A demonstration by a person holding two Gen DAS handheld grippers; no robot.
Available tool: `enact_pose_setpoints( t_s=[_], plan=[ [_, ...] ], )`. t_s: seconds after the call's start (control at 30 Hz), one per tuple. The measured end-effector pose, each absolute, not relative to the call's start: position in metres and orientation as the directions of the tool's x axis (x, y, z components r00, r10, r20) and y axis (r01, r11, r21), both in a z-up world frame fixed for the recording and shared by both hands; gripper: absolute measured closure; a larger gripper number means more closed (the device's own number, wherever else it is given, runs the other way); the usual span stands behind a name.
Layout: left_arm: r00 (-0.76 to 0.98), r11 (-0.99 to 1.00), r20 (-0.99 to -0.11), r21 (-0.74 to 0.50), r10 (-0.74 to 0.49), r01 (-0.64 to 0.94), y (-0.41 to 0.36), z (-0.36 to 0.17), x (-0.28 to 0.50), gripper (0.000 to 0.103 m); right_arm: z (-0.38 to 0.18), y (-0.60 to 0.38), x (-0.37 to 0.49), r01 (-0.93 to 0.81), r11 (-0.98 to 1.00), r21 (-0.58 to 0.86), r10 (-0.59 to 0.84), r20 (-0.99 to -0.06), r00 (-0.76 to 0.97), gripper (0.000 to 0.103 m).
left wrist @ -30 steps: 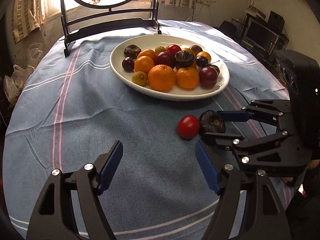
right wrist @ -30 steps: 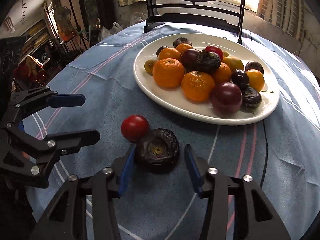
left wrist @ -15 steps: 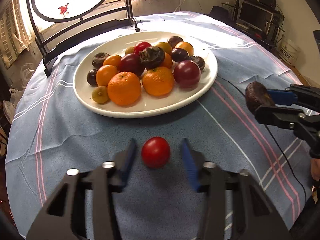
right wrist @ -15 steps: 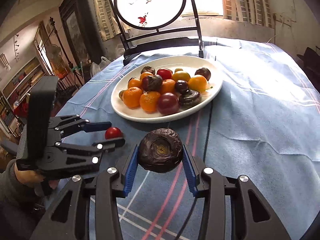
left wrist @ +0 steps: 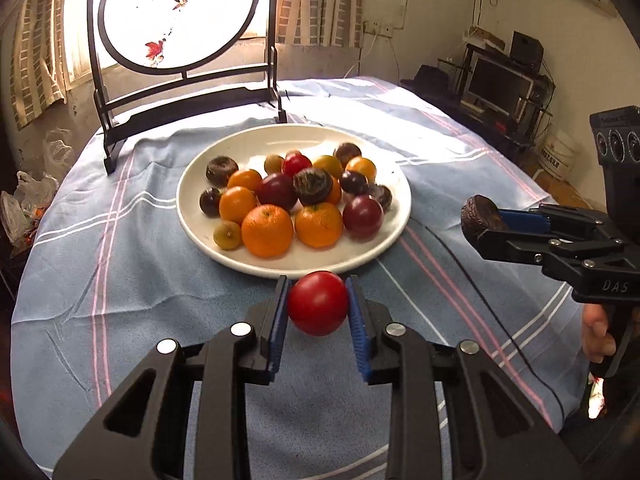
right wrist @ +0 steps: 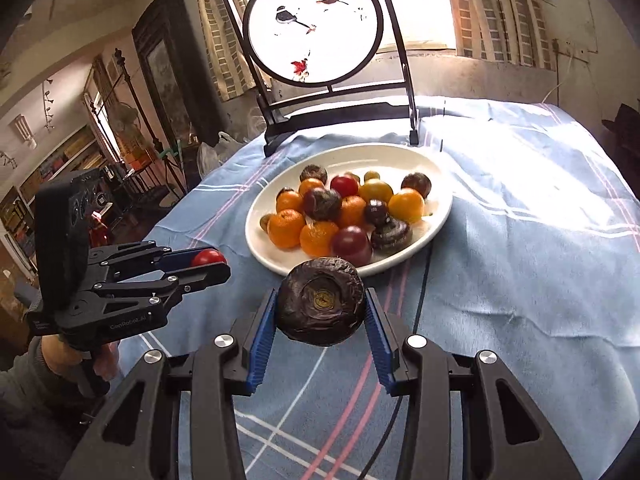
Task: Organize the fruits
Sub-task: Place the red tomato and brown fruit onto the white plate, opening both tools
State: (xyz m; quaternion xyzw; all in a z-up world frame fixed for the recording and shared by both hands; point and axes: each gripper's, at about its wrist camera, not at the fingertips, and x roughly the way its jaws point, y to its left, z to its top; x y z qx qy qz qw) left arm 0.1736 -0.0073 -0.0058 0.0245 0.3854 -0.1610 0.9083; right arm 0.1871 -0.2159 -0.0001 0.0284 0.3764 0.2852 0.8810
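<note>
Left wrist view: left claw (left wrist: pixel 318 309) grips a tomato (left wrist: pixel 318 307); right claw (right wrist: pixel 320 306) grips a dark fruit (right wrist: pixel 321 306), plate (left wrist: pixel 384 254) just ahead for depositing.

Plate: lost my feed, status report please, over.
Left gripper shut on red fruit. Right gripper shut on dark wrinkled fruit. Both held short of the plate; path clear.

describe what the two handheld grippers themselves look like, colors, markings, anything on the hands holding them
Both are matte black plastic linkages with silver bolt heads and ribbed blue finger pads. The left gripper carries white "GenRobot.AI" lettering and a boxy black module with round lenses; a grey sleeve covers the wrist of the hand holding it. The right gripper shows "DAS" lettering and a similar lens module; its hand is bare.
</note>
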Motion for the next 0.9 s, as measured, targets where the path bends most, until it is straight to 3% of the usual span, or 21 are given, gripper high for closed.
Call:
enact_pose_setpoints(
  t_s=[0.17, 0.33, 0.37, 0.47, 0.53, 0.6, 0.77, 0.9],
  plan=[
    [0.649, 0.952, -0.702, -0.158, -0.295, 0.262, 0.005, 0.006, 0.227, 0.075, 0.023, -0.201, 0.239, -0.460, 0.841, 0.284, 0.524, -0.639, 0.564, 0.060],
    [0.625, 0.957, -0.725, -0.220, -0.291, 0.191, 0.011, -0.003, 0.290, 0.075, 0.013, -0.179, 0.301, -0.408, 0.862, 0.302, 0.497, -0.666, 0.556, 0.060],
    [0.623, 0.959, -0.729, -0.218, -0.284, 0.182, 0.011, -0.006, 0.299, 0.071, 0.008, -0.176, 0.311, -0.405, 0.859, 0.312, 0.501, -0.669, 0.549, 0.060],
    [0.620, 0.966, -0.742, -0.220, -0.256, 0.136, 0.014, -0.013, 0.316, 0.044, -0.005, -0.169, 0.328, -0.379, 0.874, 0.304, 0.478, -0.678, 0.559, 0.057],
    [0.629, 0.966, -0.736, -0.233, -0.251, 0.114, 0.020, -0.014, 0.316, 0.031, -0.006, -0.172, 0.327, -0.360, 0.882, 0.303, 0.466, -0.667, 0.581, 0.045],
    [0.644, 0.970, -0.728, -0.223, -0.234, 0.100, 0.026, -0.011, 0.307, 0.018, -0.002, -0.179, 0.318, -0.360, 0.873, 0.328, 0.485, -0.645, 0.590, 0.040],
    [0.677, 0.982, -0.714, -0.168, -0.180, 0.084, 0.034, 0.001, 0.260, 0.006, 0.014, -0.200, 0.273, -0.369, 0.871, 0.326, 0.491, -0.619, 0.613, 0.026],
    [0.724, 0.998, -0.688, -0.032, -0.054, 0.045, 0.034, 0.010, 0.208, 0.005, 0.023, -0.222, 0.224, -0.367, 0.875, 0.317, 0.485, -0.598, 0.638, 0.015]
  ],
)
